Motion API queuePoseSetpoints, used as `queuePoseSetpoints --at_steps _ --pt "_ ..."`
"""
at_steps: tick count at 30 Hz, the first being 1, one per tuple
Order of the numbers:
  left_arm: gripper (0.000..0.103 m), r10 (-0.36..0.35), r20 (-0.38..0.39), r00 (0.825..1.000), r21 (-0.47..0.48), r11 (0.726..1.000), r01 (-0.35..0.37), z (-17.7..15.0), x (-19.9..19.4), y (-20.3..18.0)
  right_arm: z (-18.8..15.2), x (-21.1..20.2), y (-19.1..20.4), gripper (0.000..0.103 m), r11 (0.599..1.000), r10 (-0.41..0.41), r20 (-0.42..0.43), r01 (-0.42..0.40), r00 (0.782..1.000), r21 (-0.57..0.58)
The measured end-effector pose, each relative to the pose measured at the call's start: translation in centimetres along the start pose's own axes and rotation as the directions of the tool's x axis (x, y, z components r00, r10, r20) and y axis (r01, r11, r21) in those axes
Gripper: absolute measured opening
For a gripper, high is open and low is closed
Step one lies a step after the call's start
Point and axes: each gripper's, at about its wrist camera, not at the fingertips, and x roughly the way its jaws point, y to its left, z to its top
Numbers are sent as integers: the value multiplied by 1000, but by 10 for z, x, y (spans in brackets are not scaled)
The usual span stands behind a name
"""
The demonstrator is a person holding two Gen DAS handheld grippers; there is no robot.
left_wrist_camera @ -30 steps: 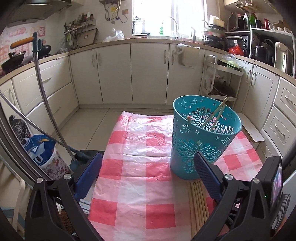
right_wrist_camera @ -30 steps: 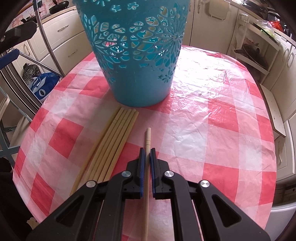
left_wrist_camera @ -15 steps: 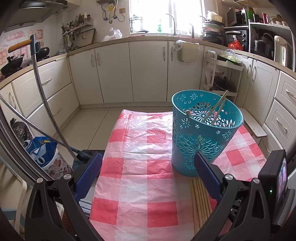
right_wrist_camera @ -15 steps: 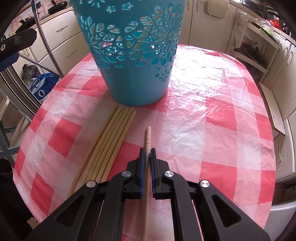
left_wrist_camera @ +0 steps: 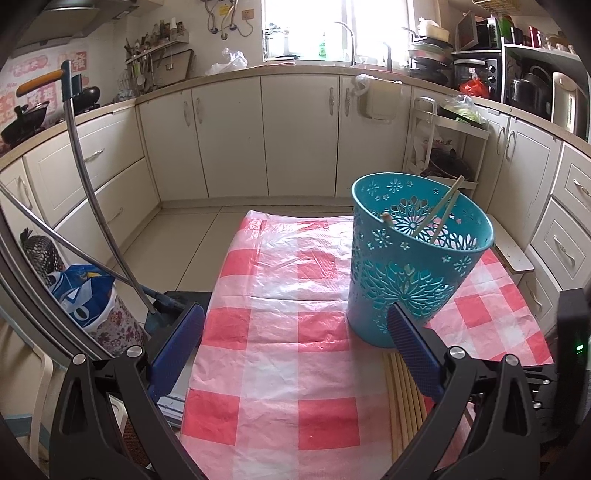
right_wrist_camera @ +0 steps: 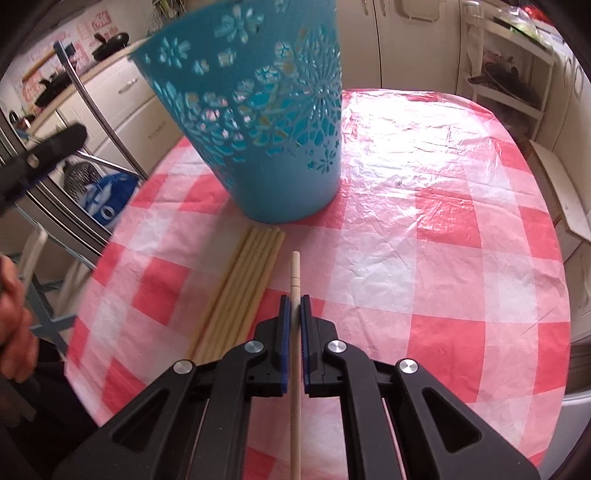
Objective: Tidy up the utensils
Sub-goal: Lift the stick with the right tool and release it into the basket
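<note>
- The bench, under a red-checked cover, carries everything.
- Teal basket stands on it, with a few chopsticks inside.
- Left tongs hover spread wide, holding nothing.
- Right tongs pinch one chopstick.
- Loose chopsticks lie bundled just beside the basket's base.

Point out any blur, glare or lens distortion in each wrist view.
Left wrist view: sharp; the window is blown out, and the fisheye bows the counter. Right wrist view: the teal basket is smeared by motion blur, the held chopstick stays crisp, and glare washes the plastic tablecloth.
</note>
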Motion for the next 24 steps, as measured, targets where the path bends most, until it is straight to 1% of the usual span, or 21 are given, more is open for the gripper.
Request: queuePoseSetpoints --at_steps 4,7,12,13,15,16,17,19,21,23,24 --pt "95 0 -4 1000 -27 1000 0 2 1 8 1 -18 2 6 995 90 32 -91 995 33" --pt "95 -3 -4 1000 -37 999 2 2 0 11 1 -29 6 6 990 131 55 -134 990 41" --pt "95 0 -2 1000 -45 999 0 3 -1 16 8 -44 7 6 968 227 106 -237 968 85" --pt "95 1 -1 1000 -51 999 -1 3 -2 17 10 -50 8 6 958 260 128 -272 957 87" --pt "95 1 1 1000 -66 998 -1 5 -3 21 18 -64 7 6 945 301 172 -318 938 82" --pt "95 2 2 1000 -78 997 -2 6 -4 24 22 -73 7 6 936 321 205 -342 925 77" --pt "95 2 3 1000 -88 996 -1 7 -4 27 29 -86 7 6 925 342 254 -371 905 76" --pt "95 -2 4 1000 -108 994 2 8 -4 31 43 -102 8 6 917 350 324 -393 879 74" --pt "95 -4 2 1000 -123 992 4 9 -3 35 68 -121 12 6 921 323 425 -384 846 64" --pt "95 -6 -3 1000 -136 991 5 10 -2 37 94 -130 18 6 930 286 500 -363 818 61" --pt "95 -7 -5 1000 -144 990 7 10 -1 39 108 -133 22 6 939 255 544 -340 800 59"
